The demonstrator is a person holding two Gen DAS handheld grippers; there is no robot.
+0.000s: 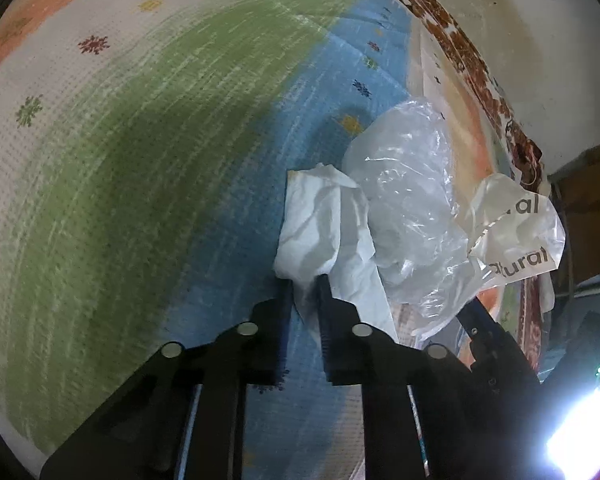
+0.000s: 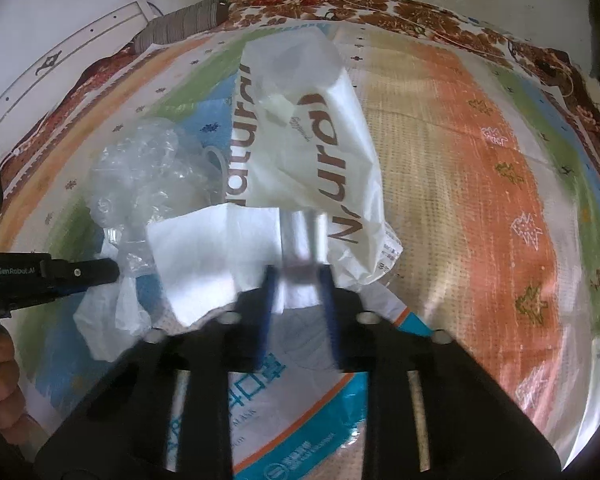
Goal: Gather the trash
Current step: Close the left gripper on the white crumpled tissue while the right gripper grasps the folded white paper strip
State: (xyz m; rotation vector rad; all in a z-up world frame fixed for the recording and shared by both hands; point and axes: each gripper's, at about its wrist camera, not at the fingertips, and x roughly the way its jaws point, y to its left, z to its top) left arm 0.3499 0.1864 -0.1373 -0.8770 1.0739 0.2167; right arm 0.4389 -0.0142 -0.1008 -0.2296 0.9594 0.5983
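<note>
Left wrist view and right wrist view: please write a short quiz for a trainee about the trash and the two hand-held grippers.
1. True or false: the left hand-held gripper pinches the white tissue.
2. Which word is printed on the white plastic bag? A) Fresh B) Natural C) Market
3. In a few words: what does the right hand-held gripper appear to grip?
Key: 1 true; 2 B; 3 the white plastic bag, at its lower edge.
</note>
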